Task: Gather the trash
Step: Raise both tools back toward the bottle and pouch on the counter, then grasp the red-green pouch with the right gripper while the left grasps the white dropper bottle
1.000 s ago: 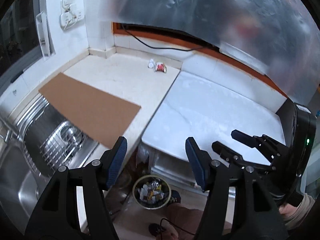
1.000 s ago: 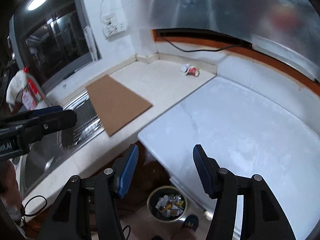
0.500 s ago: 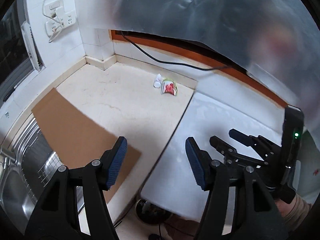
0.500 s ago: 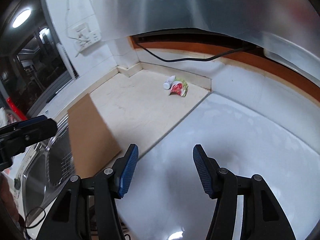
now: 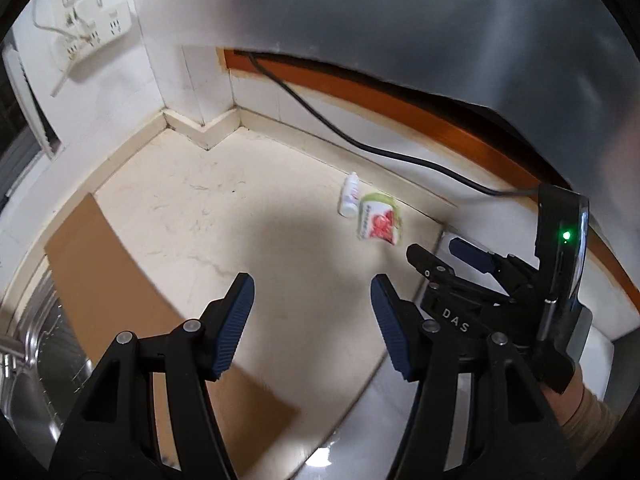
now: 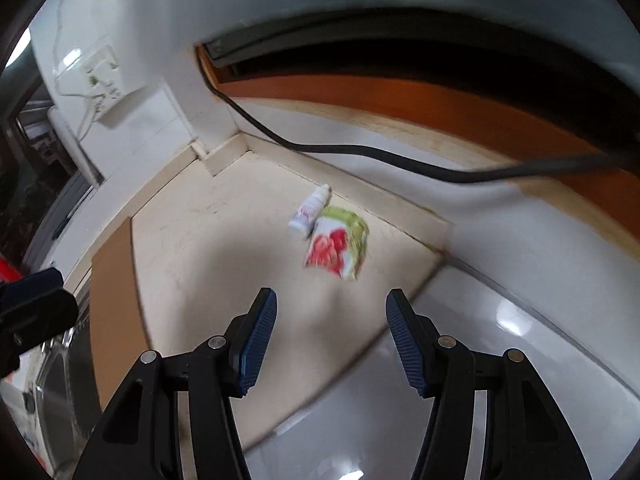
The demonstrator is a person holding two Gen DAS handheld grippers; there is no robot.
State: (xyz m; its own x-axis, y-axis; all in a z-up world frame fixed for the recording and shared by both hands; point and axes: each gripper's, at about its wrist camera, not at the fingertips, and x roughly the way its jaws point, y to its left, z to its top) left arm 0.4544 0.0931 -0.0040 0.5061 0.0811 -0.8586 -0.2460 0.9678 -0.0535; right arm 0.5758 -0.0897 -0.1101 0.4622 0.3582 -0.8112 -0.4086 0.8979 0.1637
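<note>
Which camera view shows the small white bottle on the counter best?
The right wrist view. There the white bottle lies larger and nearer, with its cap and reddish label visible, beside the snack packet. In the left wrist view the same bottle is smaller and farther, and its label is hard to make out.

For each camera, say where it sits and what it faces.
Left wrist: sits behind the open left claw, faces down at the counter; right claw and a sleeve show.
Right wrist: behind the open right claw, same corner; left claw at the edge.
Shared: bottle, wrapper, cardboard.
</note>
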